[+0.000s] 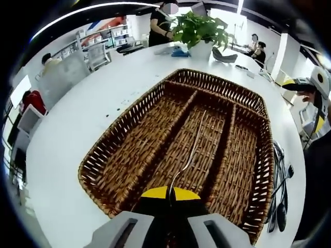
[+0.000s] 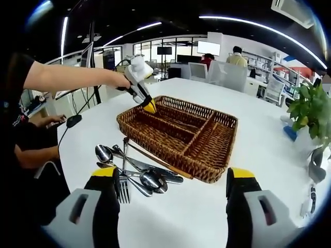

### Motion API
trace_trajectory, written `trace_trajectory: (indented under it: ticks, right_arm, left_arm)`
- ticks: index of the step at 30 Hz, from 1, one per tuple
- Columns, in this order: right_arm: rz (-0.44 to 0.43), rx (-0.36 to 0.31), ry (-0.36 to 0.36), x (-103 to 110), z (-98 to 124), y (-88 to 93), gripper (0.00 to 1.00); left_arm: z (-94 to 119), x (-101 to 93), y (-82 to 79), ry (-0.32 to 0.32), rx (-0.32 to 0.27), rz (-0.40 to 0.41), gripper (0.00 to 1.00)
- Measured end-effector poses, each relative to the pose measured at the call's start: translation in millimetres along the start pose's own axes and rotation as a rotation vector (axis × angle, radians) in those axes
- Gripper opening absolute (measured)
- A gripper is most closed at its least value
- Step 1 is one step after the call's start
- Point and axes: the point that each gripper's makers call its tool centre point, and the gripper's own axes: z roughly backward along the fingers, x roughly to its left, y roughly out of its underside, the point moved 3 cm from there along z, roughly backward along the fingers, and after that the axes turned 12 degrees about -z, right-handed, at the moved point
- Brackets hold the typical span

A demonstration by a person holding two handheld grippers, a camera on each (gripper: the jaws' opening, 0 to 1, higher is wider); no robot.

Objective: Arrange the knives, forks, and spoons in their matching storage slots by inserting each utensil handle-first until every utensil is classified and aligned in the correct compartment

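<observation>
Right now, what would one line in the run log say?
left gripper: shut on fork, over basket middle slot | right gripper: open, above loose cutlery pile | basket slots bare

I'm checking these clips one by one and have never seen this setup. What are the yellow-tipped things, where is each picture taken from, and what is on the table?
No robot arm here: a person holds a two-jaw gripper in each hand, and a fisheye camera rides on each, looking forward along its jaws.

The left gripper view looks down into a wicker tray with long compartments on a white table. The left gripper is shut on a fork, whose length runs over the middle compartment.

The right gripper view sees the same tray from the other side. The right gripper is open and holds nothing. Beyond it, beside the tray, lies a pile of utensils: spoons, forks and what look like knives. The left gripper shows here too, at the tray's far edge, held by the person's hand.

A potted plant stands farther along the table.
</observation>
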Motion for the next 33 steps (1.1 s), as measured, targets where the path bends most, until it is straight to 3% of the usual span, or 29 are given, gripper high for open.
trace_trajectory:
  ticks: [9, 17, 22, 33]
  right_arm:
    - [-0.003, 0.004, 0.006, -2, 0, 0.1, 0.86]
    - [0.003, 0.008, 0.003, 0, -2, -0.4, 0.86]
    - [0.011, 0.019, 0.004, 1, -2, 1.0, 0.86]
    - [0.011, 0.014, 0.007, 0, 1, 1.7, 0.85]
  left_arm:
    - [-5, 4.8, 4.5, -0.004, 0.02, 0.054, 0.01]
    - [-2, 10.2, 6.7, -0.037, 0.027, 0.028, 0.04]
    - [0, 3.5, 5.1, 0.002, 0.045, 0.021, 0.01]
    - [1, -0.1, 4.4, 0.021, 0.066, 0.038, 0.0]
